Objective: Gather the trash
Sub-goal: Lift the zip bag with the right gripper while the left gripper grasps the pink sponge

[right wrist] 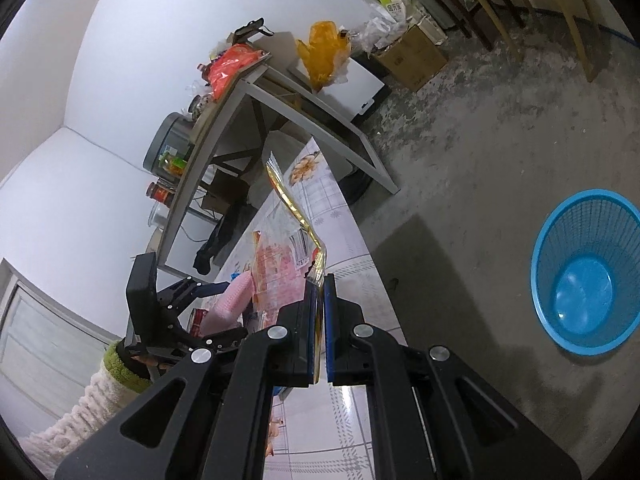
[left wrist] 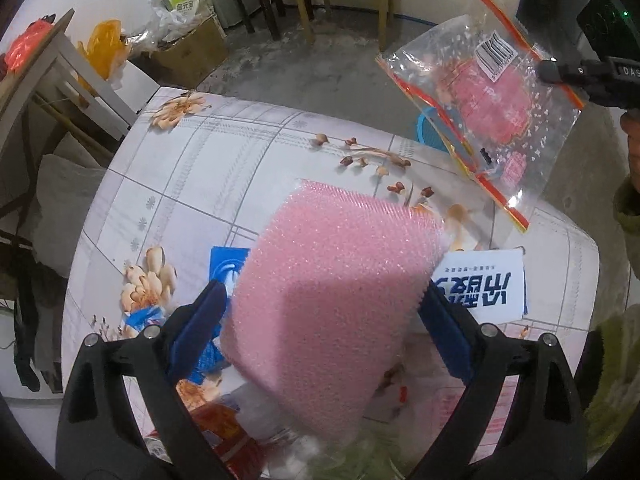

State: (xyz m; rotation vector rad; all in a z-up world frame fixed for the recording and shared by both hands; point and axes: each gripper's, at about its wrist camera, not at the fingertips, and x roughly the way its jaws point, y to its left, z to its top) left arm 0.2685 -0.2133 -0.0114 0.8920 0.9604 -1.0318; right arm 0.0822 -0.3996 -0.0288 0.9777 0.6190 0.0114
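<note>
Looking along the left gripper (left wrist: 320,300), a pink foam sheet (left wrist: 332,292) is seen clamped between the blue pads, jaws set fairly wide around its sides, and it is held lifted above the near edge of the floral tabletop (left wrist: 224,160), apparently for carrying away. Blue and white wrappers (left wrist: 484,280) lie on the tabletop beneath it. Toward the far right corner, a clear printed bag (left wrist: 488,108) is held aloft by the right gripper (left wrist: 548,72), partly hiding a blue basket (left wrist: 426,132) beyond the edge.

Looking along the right gripper (right wrist: 319,320), the jaws are seen nearly closed on the bag's gold-trimmed edge (right wrist: 296,208), pinched thin so it hangs free. The empty blue basket (right wrist: 588,272) stands on the floor well apart to the right, judged the intended drop point. The left gripper (right wrist: 188,300) is seen lower left with the foam.
</note>
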